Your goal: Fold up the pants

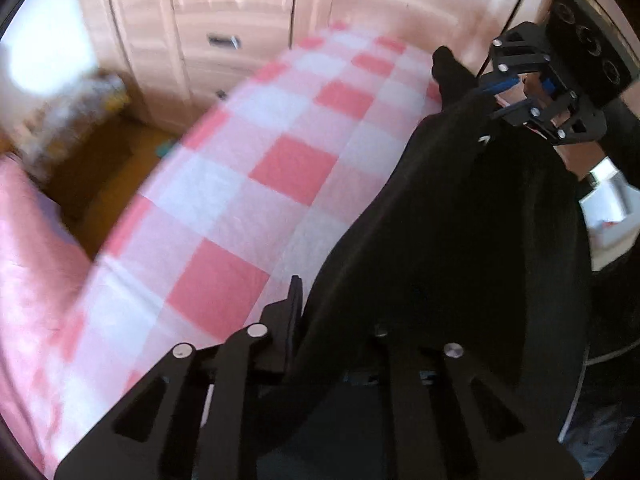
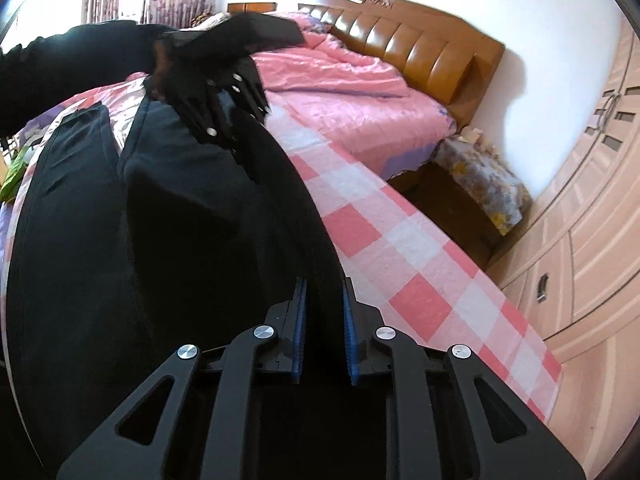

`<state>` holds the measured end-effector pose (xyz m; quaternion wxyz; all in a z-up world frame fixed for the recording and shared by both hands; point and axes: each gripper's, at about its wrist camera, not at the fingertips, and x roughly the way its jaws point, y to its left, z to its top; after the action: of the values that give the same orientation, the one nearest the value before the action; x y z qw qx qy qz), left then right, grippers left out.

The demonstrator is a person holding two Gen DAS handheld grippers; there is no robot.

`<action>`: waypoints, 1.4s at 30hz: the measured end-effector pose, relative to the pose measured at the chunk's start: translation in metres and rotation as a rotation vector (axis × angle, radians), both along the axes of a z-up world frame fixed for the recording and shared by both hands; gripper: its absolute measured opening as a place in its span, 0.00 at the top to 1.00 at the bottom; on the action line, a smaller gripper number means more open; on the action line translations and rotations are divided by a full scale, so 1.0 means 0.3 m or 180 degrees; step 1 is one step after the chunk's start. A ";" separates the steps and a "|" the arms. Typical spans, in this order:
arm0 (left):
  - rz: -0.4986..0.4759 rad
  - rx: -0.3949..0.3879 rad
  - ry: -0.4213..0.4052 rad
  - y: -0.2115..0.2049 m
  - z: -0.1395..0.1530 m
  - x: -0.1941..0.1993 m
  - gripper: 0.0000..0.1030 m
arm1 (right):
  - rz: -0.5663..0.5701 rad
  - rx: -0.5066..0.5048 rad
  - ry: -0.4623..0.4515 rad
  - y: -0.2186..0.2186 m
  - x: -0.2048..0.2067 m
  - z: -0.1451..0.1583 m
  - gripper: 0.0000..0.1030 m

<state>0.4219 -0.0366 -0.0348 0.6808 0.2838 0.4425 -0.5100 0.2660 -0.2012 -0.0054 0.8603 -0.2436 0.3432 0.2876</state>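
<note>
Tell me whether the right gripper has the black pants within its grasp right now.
Probably yes: the right gripper already has black pants fabric between its blue-padded fingers, nothing in the way. The left gripper seems to grip them too.

Readable text: you have none in either view.
Labels, brands, numbers: none you could make out.

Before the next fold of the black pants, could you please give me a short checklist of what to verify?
1. Right gripper on the pants: ok, fabric sits between its fingers.
2. Left gripper grip: cannot tell, fabric hides one finger.
3. Fabric held up off the checkered sheet: ok, it hangs between both grippers.
4. Bare sheet beside the pants to lay them on: ok.
5. Legs aligned: cannot tell, too dark.
</note>
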 end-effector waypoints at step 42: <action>0.2315 -0.0975 -0.0379 0.254 -0.020 -1.331 0.02 | -0.2271 0.2202 0.0076 -0.273 -1.142 -0.237 0.27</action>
<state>0.0225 0.0397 -0.0408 0.8759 0.0329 0.3927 -0.2783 -0.0766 -0.2831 -0.0766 0.9315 0.1922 0.2995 0.0750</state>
